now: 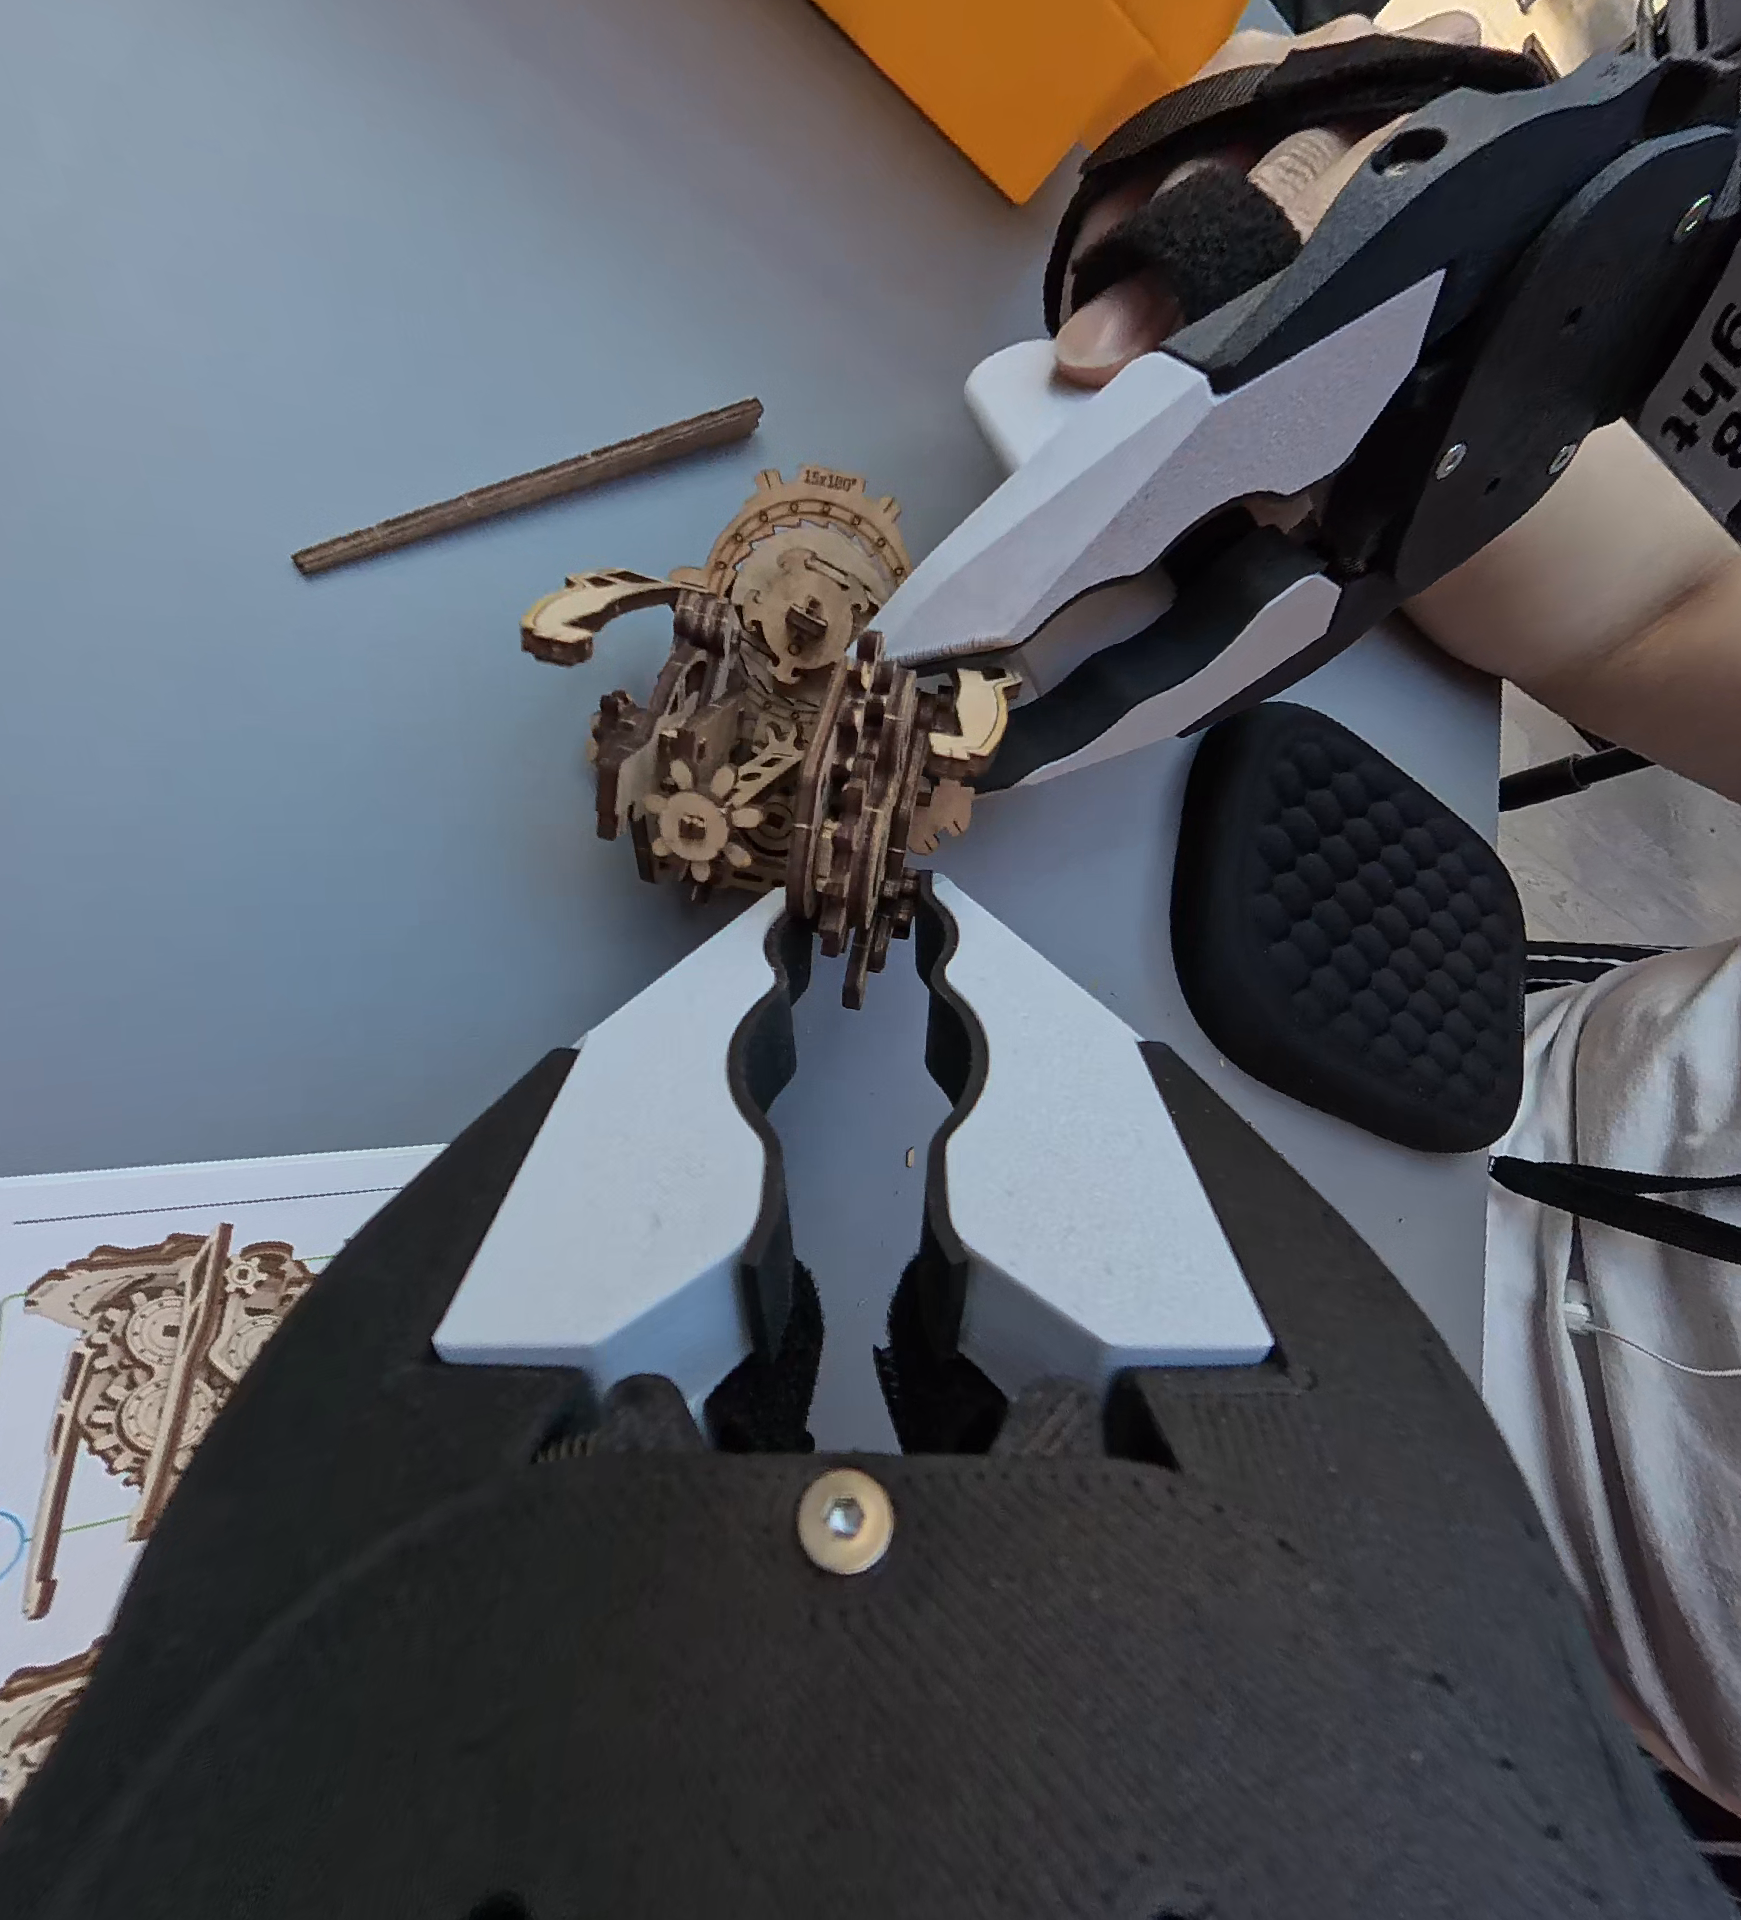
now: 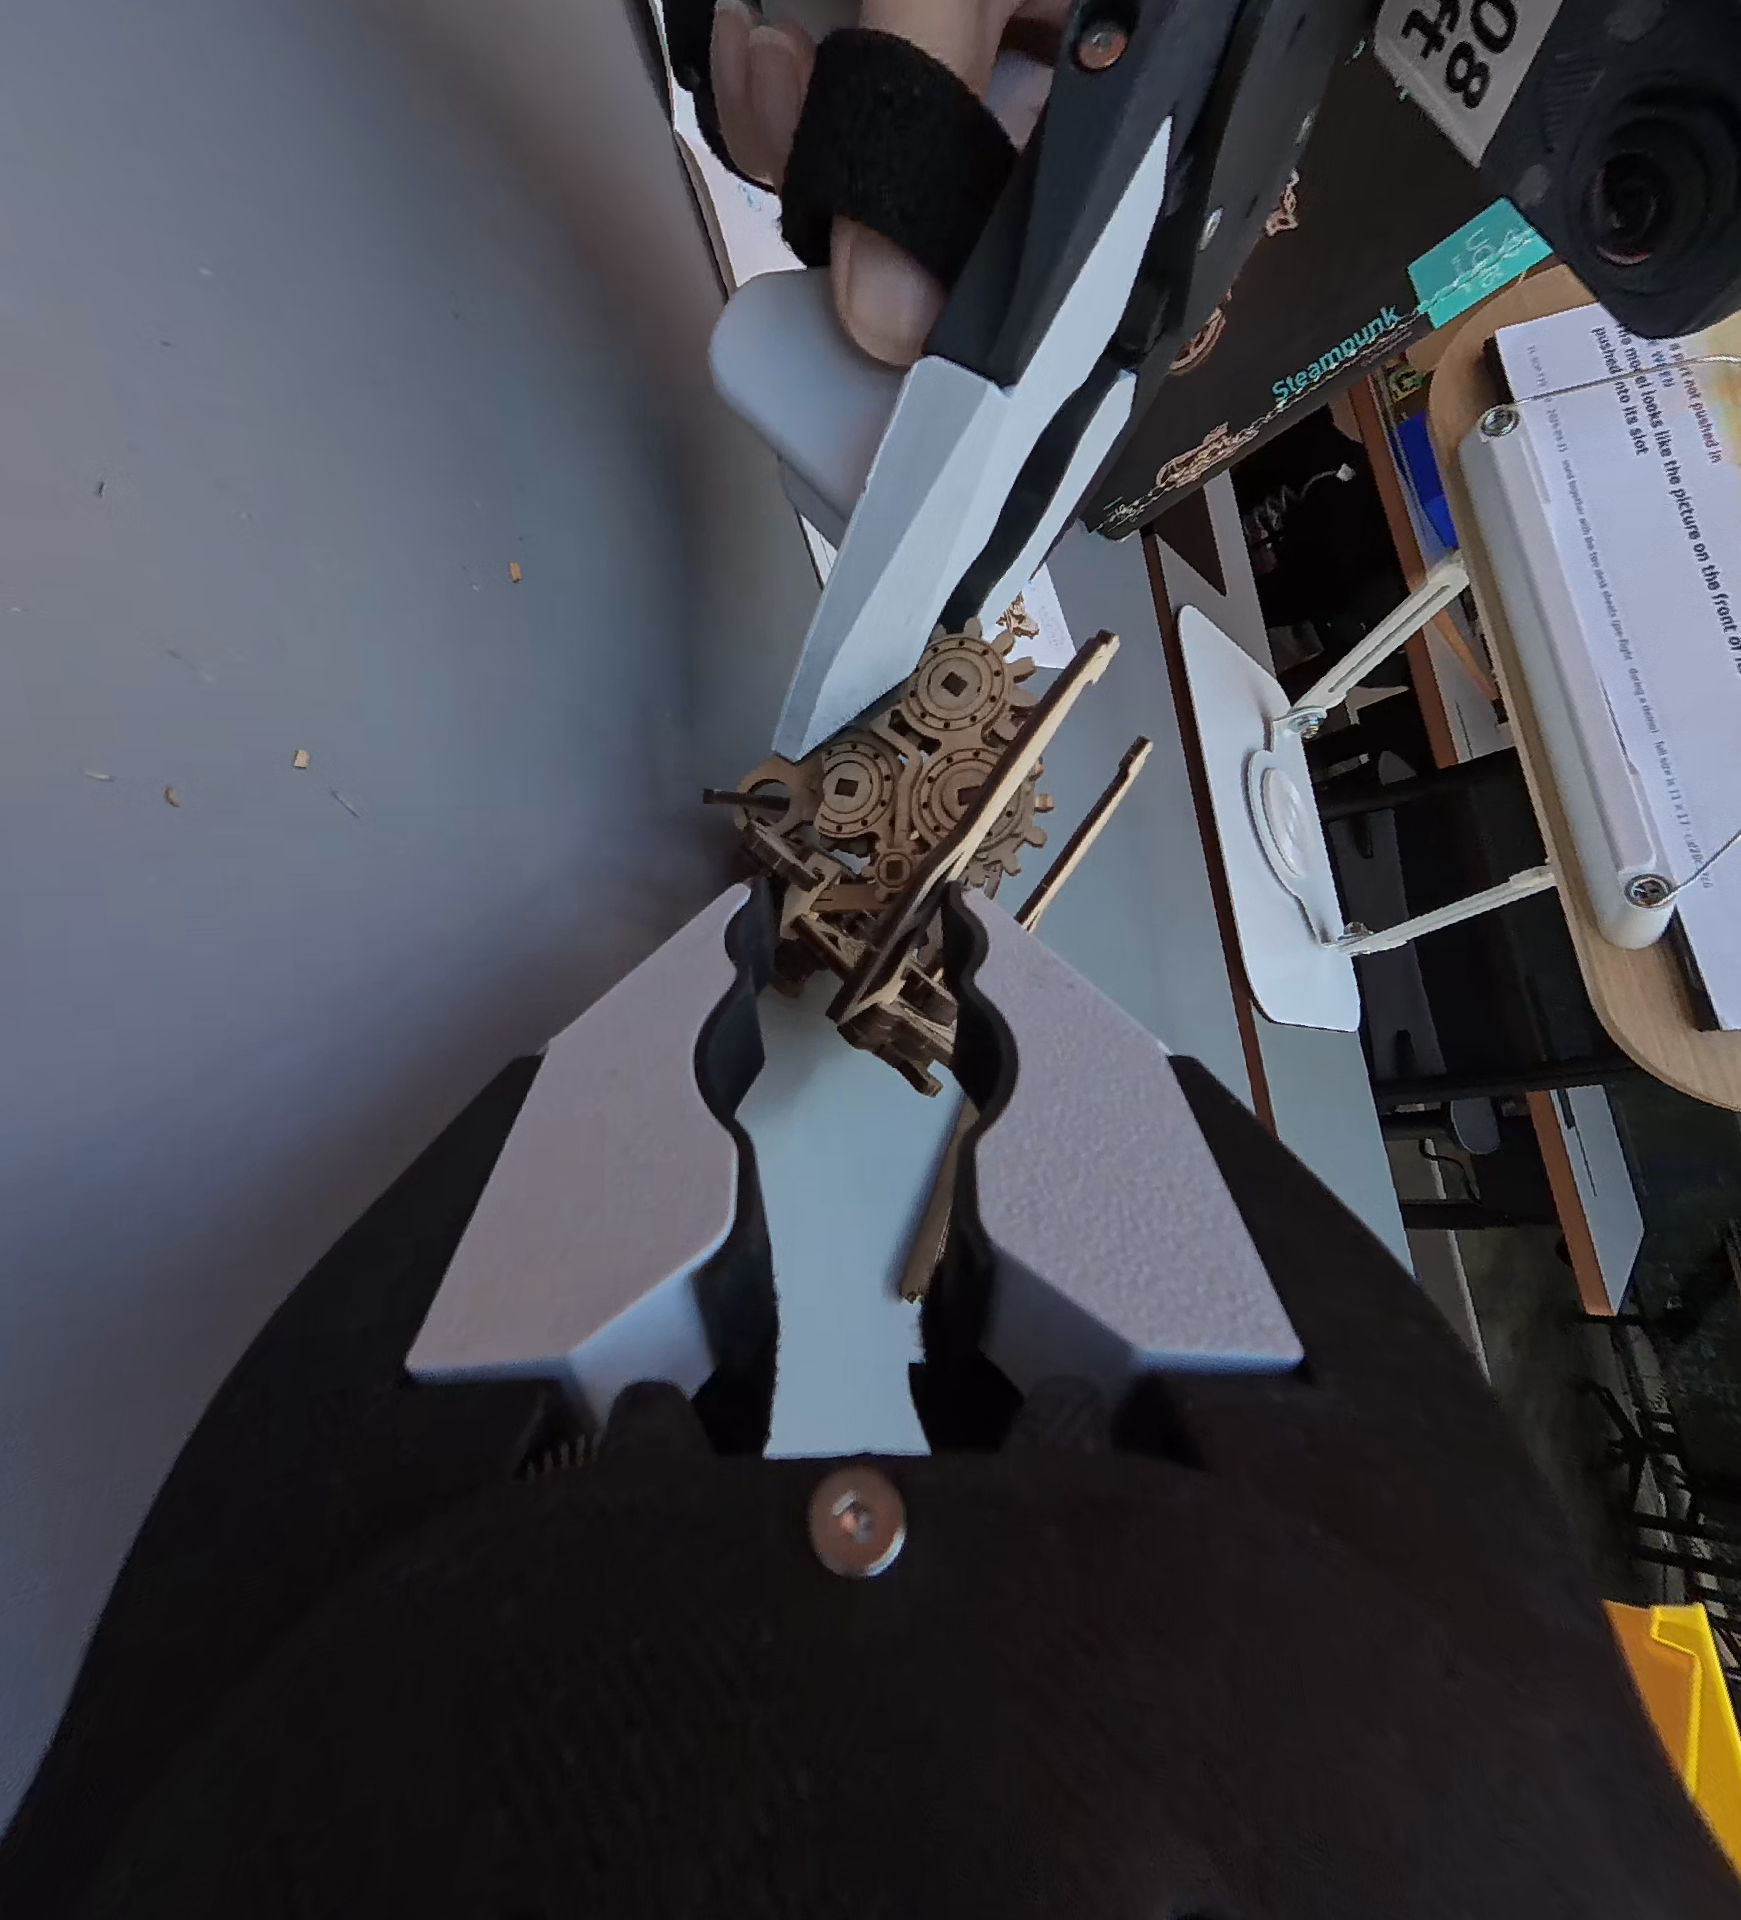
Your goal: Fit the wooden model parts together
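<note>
The grey table [image 1: 170,623] fills most of both views, w/ a yellow box [image 1: 1011,73] at the top of the left wrist view and a picture sheet [image 1: 66,1351] in its lower left corner. In the right wrist view, far right, a paper on a stand [image 2: 1676,644] leans by a dark box [image 2: 1292,416]. Next biggest are the two tools. The left gripper [image 1: 850,914] comes up from the bottom of its view, jaws pinching the gear stack at the bottom of the wooden model [image 1: 762,748], which sits mid-frame, held up just over the table. The right gripper [image 2: 850,914] pinches the other side of the same model [image 2: 907,810]; in the left wrist view it comes in from the upper right, tips closed around a pale curved arm of the model. A hand [image 1: 1157,239] w/ a black strap works that tool. Smaller bits: a thin wood strip [image 2: 939,1205] lies slanted along the right gripper's right finger, running up toward the model, but I can't tell if it's slotted in yet. A dark stick [image 1: 533,488] lies loose on the table, upper left of the model. Tiny wood crumbs [image 2: 305,758] dot the table. What could go wrong, I think: both tools squeeze thin, lacy wood, so too hard a push or a twist btwn them could snap a gear tooth or the curved arm. The strip could also slip out or bend if it goes in crooked.
</note>
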Available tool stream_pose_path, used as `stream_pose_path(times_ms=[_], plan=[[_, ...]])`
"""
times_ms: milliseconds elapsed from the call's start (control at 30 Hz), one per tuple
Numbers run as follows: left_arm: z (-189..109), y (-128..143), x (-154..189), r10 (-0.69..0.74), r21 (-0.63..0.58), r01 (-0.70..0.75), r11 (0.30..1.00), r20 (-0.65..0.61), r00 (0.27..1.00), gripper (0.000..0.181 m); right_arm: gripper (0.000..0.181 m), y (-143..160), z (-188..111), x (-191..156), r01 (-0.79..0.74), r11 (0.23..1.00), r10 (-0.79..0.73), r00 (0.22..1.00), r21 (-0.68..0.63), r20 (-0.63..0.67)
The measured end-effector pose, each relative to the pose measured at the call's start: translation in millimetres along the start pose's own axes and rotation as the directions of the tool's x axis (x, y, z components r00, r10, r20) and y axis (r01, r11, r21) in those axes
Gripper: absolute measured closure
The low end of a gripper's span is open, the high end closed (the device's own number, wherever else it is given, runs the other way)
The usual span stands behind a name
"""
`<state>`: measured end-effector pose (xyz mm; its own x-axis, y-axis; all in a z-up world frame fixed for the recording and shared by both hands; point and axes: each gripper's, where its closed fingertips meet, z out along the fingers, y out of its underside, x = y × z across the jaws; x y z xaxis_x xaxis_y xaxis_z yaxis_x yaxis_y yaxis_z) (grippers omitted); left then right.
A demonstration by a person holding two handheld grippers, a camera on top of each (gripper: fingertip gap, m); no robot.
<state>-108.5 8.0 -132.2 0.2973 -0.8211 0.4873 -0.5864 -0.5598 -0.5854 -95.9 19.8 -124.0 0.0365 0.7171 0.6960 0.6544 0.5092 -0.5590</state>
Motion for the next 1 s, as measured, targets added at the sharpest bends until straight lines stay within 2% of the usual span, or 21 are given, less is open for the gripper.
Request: stream_pose_path(times_ms=[233, 333, 433, 600, 700, 767, 867, 933, 1000], plan=[[-1.3, 0.1, 0.7, -0.015, 0.006, 0.015, 1.000, 0.000, 1.000, 0.163, 0.147, 0.0, -3.6, 0.7, 0.107, 0.994, -0.108, 0.994, -0.027, -0.027], [-1.3, 1.4, 3.3, -0.038, 0.015, 0.039, 0.999, -0.014, 0.999, 0.163, 0.155, -2.0, -11.9, 10.1, 0.125, 0.992, -0.126, 0.989, -0.023, -0.083], [0.8, 1.8, 4.5, -0.085, 0.045, 0.087, 0.995, -0.032, 0.996, 0.163, 0.149, 0.4, -15.7, 7.9, 0.025, 0.999, -0.026, 0.999, -0.028, -0.035], [-2.0, 0.2, -0.5, -0.109, 0.064, 0.110, 0.992, -0.025, 0.994, 0.163, 0.122, 3.9, -17.6, 8.7, -0.192, 0.981, 0.191, 0.981, -0.035, -0.015], [-3.9, 0.3, -2.5, -0.140, 0.073, 0.142, 0.987, -0.038, 0.989, 0.163, 0.121, 9.7, -5.8, 2.4, -0.267, 0.961, 0.267, 0.964, -0.073, -0.008], [-4.4, 0.4, -2.8, -0.164, 0.083, 0.167, 0.982, -0.048, 0.985, 0.163, 0.124, 6.4, 1.0, 1.9, -0.267, 0.961, 0.266, 0.964, -0.072, -0.023], [-5.2, 1.6, -2.7, -0.164, 0.087, 0.167, 0.982, -0.045, 0.985, 0.163, 0.133, 14.0, 10.9, 8.7, -0.222, 0.964, 0.209, 0.973, -0.146, -0.099], [-5.4, 2.5, -2.2, -0.161, 0.082, 0.164, 0.983, -0.043, 0.986, 0.163, 0.138, 9.7, 16.8, 0.1, -0.168, 0.975, 0.163, 0.985, -0.145, -0.049], [-5.4, 3.6, -1.9, -0.154, 0.077, 0.157, 0.985, -0.043, 0.987, 0.163, 0.149, 6.9, 18.4, 0.1, -0.120, 0.982, 0.113, 0.992, -0.143, -0.055]])
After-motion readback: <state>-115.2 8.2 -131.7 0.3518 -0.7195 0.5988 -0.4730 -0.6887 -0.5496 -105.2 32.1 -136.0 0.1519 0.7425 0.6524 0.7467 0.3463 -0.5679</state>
